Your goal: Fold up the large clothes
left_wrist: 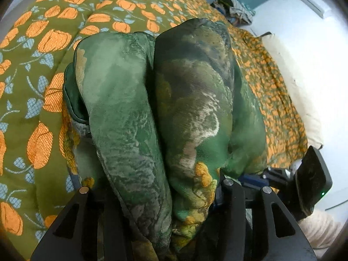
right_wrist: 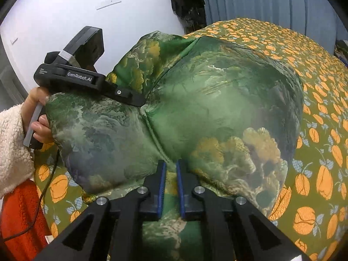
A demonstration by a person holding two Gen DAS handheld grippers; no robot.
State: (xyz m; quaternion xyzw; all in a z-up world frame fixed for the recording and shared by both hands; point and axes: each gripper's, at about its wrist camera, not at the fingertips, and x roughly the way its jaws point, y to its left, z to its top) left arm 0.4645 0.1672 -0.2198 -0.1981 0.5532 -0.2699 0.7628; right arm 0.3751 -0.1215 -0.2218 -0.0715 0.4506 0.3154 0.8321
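A puffy green padded garment [right_wrist: 208, 108] with yellow and grey landscape print lies bunched on the bed. In the left wrist view it [left_wrist: 165, 100] rises in two thick folds that cover my left gripper's fingertips. In the right wrist view my left gripper [right_wrist: 139, 103] is shut on the garment's far left edge. My right gripper [right_wrist: 171, 169] is shut on a fold of the garment's near edge between its blue pads [right_wrist: 162, 184]. The right gripper also shows at the right of the left wrist view [left_wrist: 250, 180].
The bed is covered by an olive bedspread [left_wrist: 43, 43] with orange flowers [right_wrist: 322, 130]. A white wall [right_wrist: 65, 10] is at the left, a blue curtain [right_wrist: 261, 0] behind. Clothes [left_wrist: 237, 8] lie at the far bed end. An orange cloth [right_wrist: 17, 213] is at the lower left.
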